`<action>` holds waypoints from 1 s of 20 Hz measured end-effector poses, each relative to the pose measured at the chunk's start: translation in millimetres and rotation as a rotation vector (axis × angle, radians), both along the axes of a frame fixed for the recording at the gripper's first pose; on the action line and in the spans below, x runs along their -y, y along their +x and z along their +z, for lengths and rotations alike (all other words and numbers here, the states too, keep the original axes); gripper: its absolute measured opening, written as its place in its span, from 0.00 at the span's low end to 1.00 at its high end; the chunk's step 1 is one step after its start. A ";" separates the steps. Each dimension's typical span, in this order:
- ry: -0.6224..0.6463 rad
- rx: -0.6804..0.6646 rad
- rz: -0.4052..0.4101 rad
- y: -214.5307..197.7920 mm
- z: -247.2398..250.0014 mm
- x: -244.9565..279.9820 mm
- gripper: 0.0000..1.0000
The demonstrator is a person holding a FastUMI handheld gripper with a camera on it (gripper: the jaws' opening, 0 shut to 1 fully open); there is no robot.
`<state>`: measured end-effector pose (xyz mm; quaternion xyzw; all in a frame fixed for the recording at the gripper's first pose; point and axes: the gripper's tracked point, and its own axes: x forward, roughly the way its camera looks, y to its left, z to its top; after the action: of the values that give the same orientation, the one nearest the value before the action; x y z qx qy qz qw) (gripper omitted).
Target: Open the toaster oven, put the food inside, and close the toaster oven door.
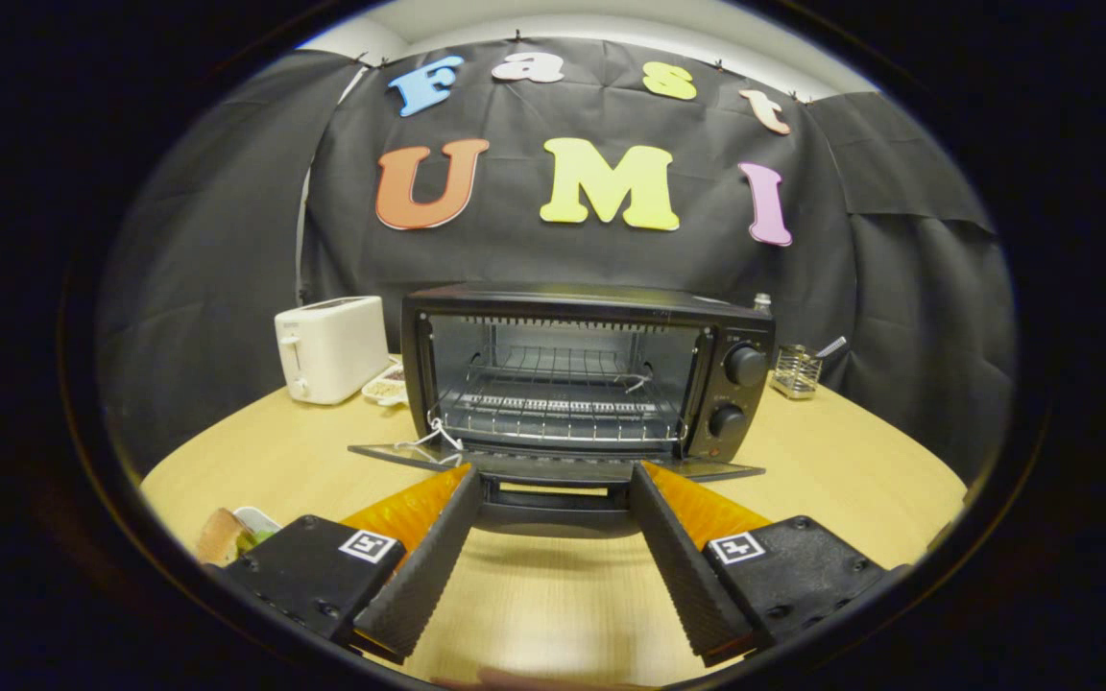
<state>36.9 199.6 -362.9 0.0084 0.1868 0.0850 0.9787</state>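
A: How is the toaster oven (587,379) found?

B: Its door (553,465) is seen dropped fully open, lying flat toward the gripper, with the handle (553,504) at the door's near edge. The wire rack (558,408) inside is bare.

A: And the gripper (553,480)?

B: Its fingers are spread wide apart, and nothing is held. The tips are placed just short of the open door, one to each side of the handle.

A: Where is the food (227,537) to be found?

B: It sits on the table (831,461), well to the left of the oven door and beside the left finger, on what looks like a small dish. Only part of it can be made out.

A: So which step is judged to be in hand?

B: Fetching the food, most likely. The gripper should be drawn back from the handle before it is swung left, so the door is not knocked. The food should be approached low and level, centred between the fingers, and clamped gently, since it may well be soft.
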 end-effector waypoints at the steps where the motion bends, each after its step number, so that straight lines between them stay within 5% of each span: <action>1: 0.010 -0.016 -0.001 -3.1 -8.2 0.8 1.00; 7: 0.046 -0.175 -0.005 -22.8 -51.1 0.6 1.00; 12: 0.031 -0.165 0.003 -21.4 -51.8 1.1 1.00; 20: 0.199 -0.199 0.067 -54.3 -8.0 2.3 1.00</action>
<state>-17.4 197.3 -370.9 0.1076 0.2738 0.1343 0.9463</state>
